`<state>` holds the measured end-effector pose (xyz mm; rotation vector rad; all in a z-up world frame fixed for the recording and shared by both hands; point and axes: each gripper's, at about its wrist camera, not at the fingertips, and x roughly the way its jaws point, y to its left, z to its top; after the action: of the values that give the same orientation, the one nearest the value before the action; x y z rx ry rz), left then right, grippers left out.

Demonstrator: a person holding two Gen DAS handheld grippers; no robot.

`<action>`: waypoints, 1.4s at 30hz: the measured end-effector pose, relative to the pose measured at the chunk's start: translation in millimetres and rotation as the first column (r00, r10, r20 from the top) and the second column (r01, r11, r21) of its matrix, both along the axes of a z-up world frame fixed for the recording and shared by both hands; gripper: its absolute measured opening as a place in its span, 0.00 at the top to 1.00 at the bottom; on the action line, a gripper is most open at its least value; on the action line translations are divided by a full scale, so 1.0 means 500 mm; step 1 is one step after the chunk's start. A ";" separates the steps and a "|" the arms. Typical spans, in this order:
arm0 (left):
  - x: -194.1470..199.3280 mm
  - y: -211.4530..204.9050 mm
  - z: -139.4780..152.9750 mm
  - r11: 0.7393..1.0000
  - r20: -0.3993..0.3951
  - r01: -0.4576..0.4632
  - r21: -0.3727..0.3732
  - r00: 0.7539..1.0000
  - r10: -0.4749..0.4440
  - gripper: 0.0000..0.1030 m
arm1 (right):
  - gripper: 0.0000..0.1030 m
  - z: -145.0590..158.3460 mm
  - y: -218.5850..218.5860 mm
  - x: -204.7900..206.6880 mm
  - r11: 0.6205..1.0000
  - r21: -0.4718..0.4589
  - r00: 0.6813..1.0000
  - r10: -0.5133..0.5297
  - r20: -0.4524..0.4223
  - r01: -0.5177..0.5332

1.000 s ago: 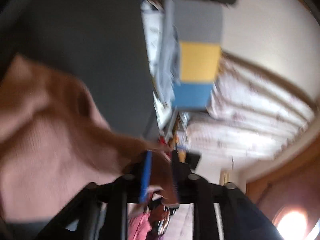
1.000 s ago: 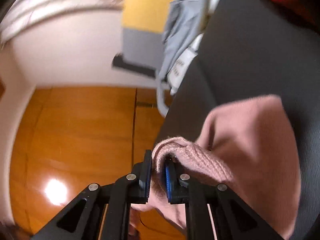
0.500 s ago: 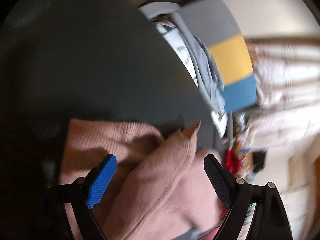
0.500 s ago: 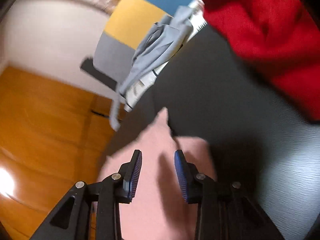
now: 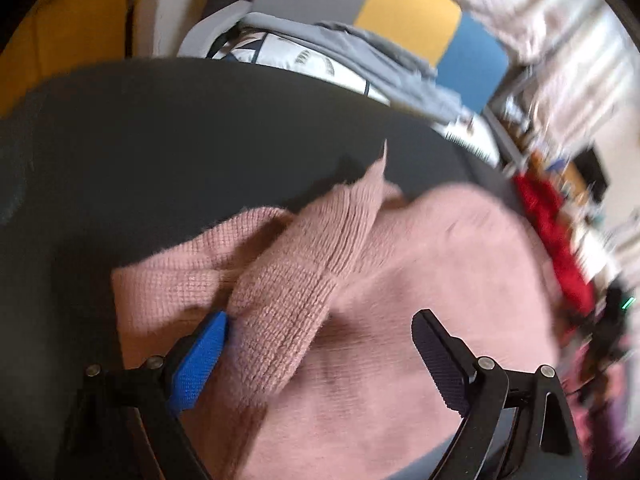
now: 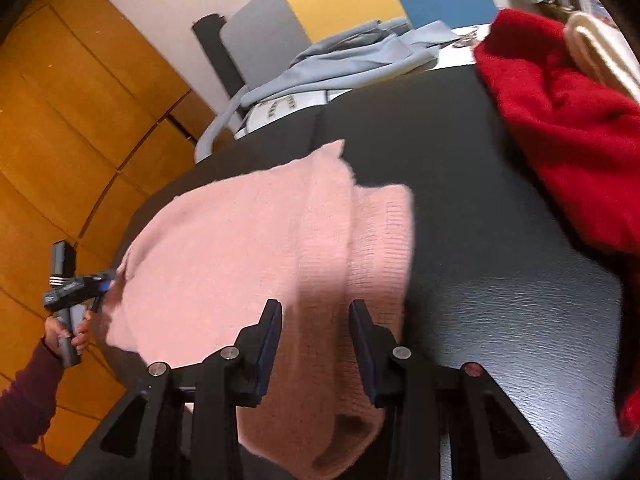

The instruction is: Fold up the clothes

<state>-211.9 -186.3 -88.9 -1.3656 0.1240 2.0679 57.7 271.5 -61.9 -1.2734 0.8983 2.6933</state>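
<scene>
- We are between folds on the pink ribbed knit sweater, which lies bunched on the dark grey counter, one edge hanging toward the orange wooden floor.
- Our left tool hovers just over the sweater with its jaws opening, nearly as wide as they go; a ribbed sleeve or cuff lies between them and brushes the blue pad, but nothing is clamped.
- Our right tool stands partly parted above the near end of the sweater, and the cloth under it lies loose, not pinched.
- In the right wrist view we see our left hand on its handle at the sweater's far edge, a maroon sleeve behind it.
- We judge that a fold has just been laid down and let go; the garment looks doubled but lumpy, with a pointed corner sticking out.
- The next move calls for choosing two fresh hold points, likely opposite corners or the loose sleeve, closing both tools firmly on the thick knit, and carrying the cloth across evenly.
- The fuzzy red garment sits well apart on the right, and the grey-blue garment lies on the chair beyond; both seem to wait their turn.
</scene>
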 end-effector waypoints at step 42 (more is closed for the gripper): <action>0.100 -0.209 -0.040 0.891 0.316 -0.241 0.384 0.941 0.119 0.47 | 0.72 -0.070 -0.026 0.090 0.960 -0.279 1.000 0.014 -0.018 -0.019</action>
<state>-161.6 -291.0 -109.0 -1.4175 -0.5634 1.8704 102.8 258.3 -96.7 -1.3090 1.3151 2.6641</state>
